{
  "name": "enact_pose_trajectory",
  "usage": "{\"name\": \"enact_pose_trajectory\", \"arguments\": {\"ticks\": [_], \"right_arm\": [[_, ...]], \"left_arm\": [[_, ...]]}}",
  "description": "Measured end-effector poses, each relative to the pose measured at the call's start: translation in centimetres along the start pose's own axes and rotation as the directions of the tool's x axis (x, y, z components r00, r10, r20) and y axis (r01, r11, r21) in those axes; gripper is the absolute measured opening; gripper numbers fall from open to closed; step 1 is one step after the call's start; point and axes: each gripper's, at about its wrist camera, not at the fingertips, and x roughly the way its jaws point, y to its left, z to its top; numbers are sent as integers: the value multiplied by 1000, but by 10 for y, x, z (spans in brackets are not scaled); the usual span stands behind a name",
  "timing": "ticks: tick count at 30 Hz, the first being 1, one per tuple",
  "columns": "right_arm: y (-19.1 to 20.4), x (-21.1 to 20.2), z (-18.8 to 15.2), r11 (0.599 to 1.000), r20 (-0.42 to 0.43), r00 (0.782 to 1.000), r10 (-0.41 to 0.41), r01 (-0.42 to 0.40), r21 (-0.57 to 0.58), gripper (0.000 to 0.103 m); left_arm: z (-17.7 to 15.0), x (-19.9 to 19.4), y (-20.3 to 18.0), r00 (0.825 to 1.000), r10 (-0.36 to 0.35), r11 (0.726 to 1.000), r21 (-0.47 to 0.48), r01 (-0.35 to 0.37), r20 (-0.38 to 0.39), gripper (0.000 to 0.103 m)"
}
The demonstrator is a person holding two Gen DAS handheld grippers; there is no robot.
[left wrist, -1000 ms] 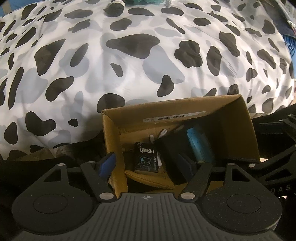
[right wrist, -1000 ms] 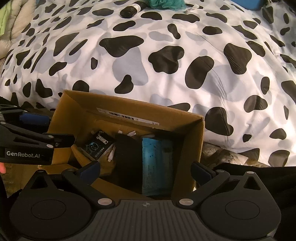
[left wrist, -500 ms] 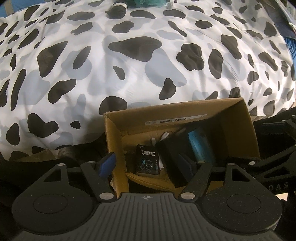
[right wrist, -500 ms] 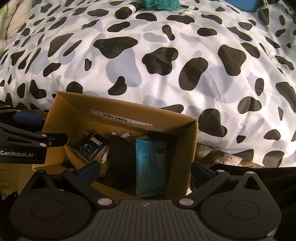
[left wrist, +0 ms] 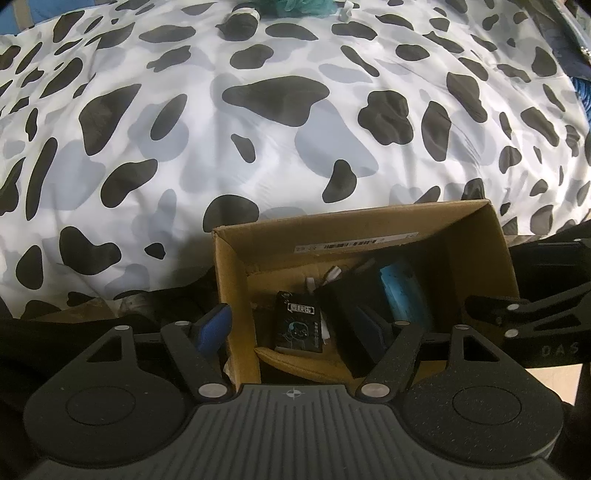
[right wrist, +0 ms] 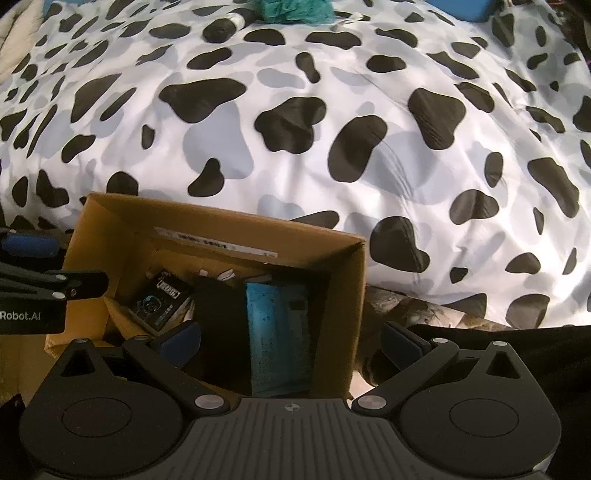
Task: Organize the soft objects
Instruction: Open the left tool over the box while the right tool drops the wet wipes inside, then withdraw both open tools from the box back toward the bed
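1. Two grippers point steeply down over one cardboard box [left wrist: 369, 229]; the left gripper [left wrist: 295, 328] and the right gripper [right wrist: 291, 343] both stand spread, each straddling a box wall without pinching it.
2. Inside the box: one black packet [left wrist: 297, 325], one dark block [right wrist: 218, 321] and one blue pack [right wrist: 277, 332], its long axis running away from the camera.
3. Beyond, one cow-print duvet [right wrist: 332, 129] carries one teal soft object [right wrist: 295, 9] at its far edge.
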Motion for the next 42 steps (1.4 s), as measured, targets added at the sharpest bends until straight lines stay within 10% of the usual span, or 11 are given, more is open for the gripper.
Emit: {"name": "enact_pose_trajectory", "arguments": {"ticks": [16,42], "right_arm": [[-42,-21,14,994,156,987,-35,18,110,103],[-75,-8,112,997,444,893,-74,50,66,103]], "left_arm": [[19,-24,-13,982,-10,1000,12,8,189,72],[97,-9,20,861,56,988,97,-121,506,72]]}}
